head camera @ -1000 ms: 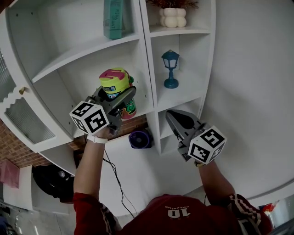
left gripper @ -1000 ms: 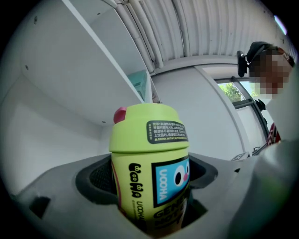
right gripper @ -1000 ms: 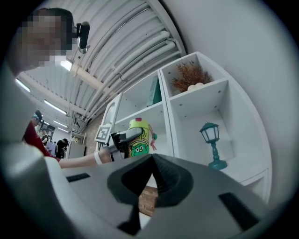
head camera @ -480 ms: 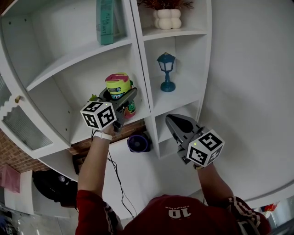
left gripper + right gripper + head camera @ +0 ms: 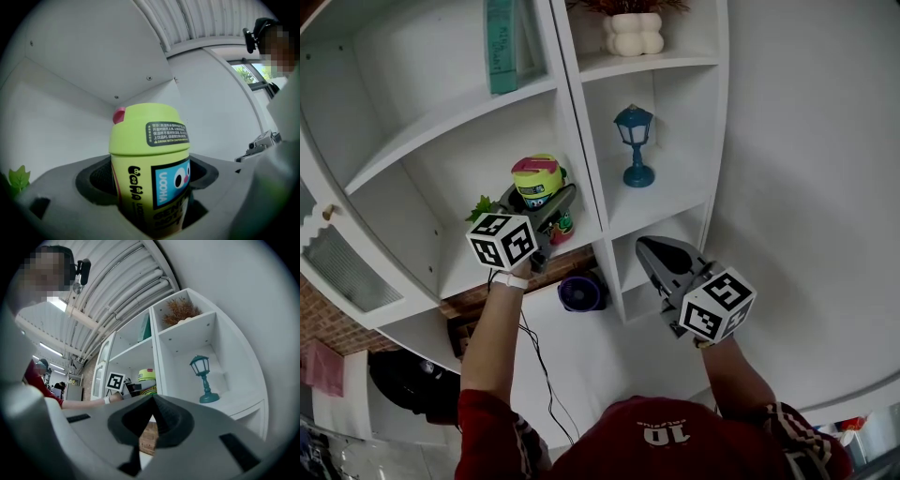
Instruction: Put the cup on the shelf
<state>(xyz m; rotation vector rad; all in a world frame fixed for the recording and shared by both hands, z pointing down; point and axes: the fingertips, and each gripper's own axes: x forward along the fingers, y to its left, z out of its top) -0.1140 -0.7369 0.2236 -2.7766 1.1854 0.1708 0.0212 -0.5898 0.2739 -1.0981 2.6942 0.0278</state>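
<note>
The cylindrical lime-green plastic cup (image 5: pixel 150 154) with a domed lid and a small pink cap stood upright, clamped between the grey fingers of the left gripper (image 5: pixel 551 204), inside the left compartment of the smooth white shelf (image 5: pixel 431 187). The right gripper (image 5: pixel 654 251) hung lower, to the right, its fingers pressed together, empty.

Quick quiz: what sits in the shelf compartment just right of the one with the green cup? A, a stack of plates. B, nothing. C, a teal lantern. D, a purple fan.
C: the lantern stands on the shelf in the compartment right of the cup.
</note>
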